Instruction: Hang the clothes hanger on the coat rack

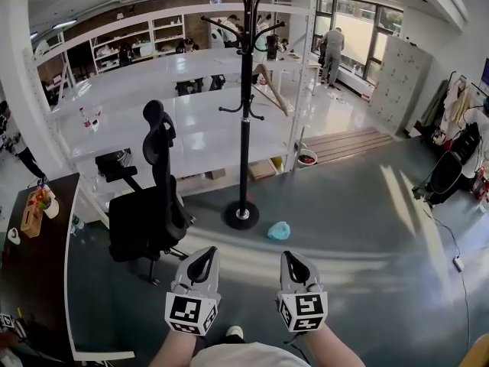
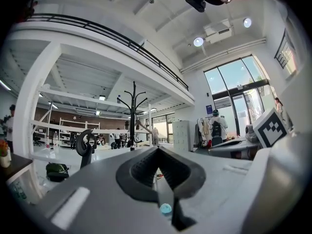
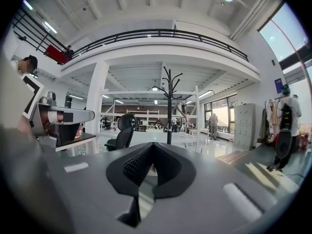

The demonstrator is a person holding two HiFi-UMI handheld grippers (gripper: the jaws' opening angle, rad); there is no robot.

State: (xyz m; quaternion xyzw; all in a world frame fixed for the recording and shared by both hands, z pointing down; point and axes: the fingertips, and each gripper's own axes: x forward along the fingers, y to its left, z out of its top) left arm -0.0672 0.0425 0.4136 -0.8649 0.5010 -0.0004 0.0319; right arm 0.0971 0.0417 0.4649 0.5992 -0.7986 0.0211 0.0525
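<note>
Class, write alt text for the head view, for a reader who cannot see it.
The left gripper and right gripper, both shut and empty, point toward a black coat rack on a grey floor. A wooden hanger seems to hang on it; a black office chair stands to its left.

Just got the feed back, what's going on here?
A person faces the black coat rack, holding the left claw and right claw low in front; both are shut and empty. A wooden hanger appears to hang on the rack already. An office chair stands to its left.
</note>
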